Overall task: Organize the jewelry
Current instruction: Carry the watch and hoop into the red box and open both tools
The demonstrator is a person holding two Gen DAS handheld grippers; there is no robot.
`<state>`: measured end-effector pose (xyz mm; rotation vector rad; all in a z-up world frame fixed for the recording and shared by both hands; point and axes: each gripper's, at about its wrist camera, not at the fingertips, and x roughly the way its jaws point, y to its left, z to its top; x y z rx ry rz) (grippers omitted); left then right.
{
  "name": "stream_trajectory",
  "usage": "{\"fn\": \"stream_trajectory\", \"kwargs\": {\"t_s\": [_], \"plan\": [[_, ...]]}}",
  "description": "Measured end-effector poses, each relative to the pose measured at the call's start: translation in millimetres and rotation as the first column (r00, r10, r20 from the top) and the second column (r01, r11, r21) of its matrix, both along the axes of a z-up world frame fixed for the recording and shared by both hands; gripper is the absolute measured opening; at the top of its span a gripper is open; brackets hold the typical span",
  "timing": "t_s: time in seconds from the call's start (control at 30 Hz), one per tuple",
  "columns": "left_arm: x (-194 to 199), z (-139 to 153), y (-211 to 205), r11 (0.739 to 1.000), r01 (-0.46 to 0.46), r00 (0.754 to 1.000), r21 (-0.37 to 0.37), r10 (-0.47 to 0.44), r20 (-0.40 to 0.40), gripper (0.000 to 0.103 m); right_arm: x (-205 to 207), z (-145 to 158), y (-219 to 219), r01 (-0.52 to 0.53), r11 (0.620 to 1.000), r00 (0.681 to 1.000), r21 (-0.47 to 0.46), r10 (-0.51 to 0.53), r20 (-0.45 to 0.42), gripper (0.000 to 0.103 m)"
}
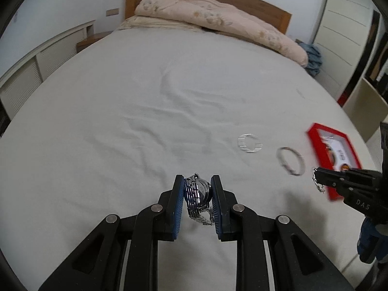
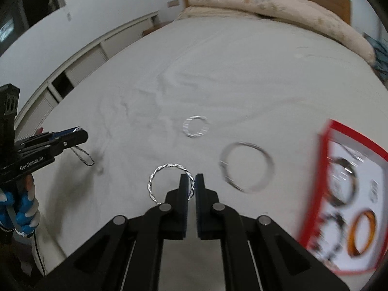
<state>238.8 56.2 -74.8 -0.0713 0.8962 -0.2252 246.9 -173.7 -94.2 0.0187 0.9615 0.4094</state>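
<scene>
**Both grippers lifted jewelry off the bed**

The left gripper (image 1: 197, 195) was clamped on a silver watch (image 1: 198, 194), its blue pads pressed against the case from either side. The link band hung folded between the fingers and trailed below them, clear of the sheet (image 1: 121, 111). In the right wrist view the same gripper (image 2: 81, 131) came in from the left edge, angled downward, and a loop of the band dangled under its tips.

The right gripper (image 2: 191, 184) had its jaws drawn nearly together on a twisted silver bangle (image 2: 169, 181). They pinched the ring at its right side, so the rest of the hoop stood out to the left of the fingers above the sheet. From the left wrist view this gripper (image 1: 317, 177) reached in from the right edge, pointing left and down, with the bangle hanging at its tip.

Two more pieces lay on the sheet just ahead of the right gripper: a clear beaded bracelet (image 2: 196, 126) farther up the bed and a plain silver bangle (image 2: 247, 167) nearer the right edge, apart from each other. A red tray (image 2: 349, 131) sat at the bed's right edge beside the plain bangle; it held several rings and bangles, one of them orange, though blur made the others hard to tell apart.

A blue-and-white gloved hand (image 2: 21, 208) gripped the left gripper's handle. A pink quilt (image 1: 218, 21) was heaped against the headboard at the far end.
</scene>
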Motion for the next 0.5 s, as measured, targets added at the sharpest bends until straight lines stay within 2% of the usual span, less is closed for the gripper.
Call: {"fn": "stream_trajectory", "kwargs": {"t_s": [0.1, 0.3, 0.5], "plan": [[-6, 12, -30, 0.999, 0.034, 0.999, -0.021, -0.034, 0.008, 0.022, -21, 10, -40, 0.050, 0.999, 0.999, -0.003, -0.050, 0.011, 0.004], [-2, 30, -114, 0.987, 0.157, 0.987, -0.028, -0.156, 0.029, 0.022, -39, 17, -121, 0.160, 0.987, 0.987, -0.029, -0.160, 0.023, 0.005], [8, 35, -210, 0.950, 0.308, 0.951, -0.041, -0.308, 0.021, 0.022, -40, 4, -190, 0.240, 0.969, 0.971, -0.052, -0.239, 0.025, 0.005]]}}
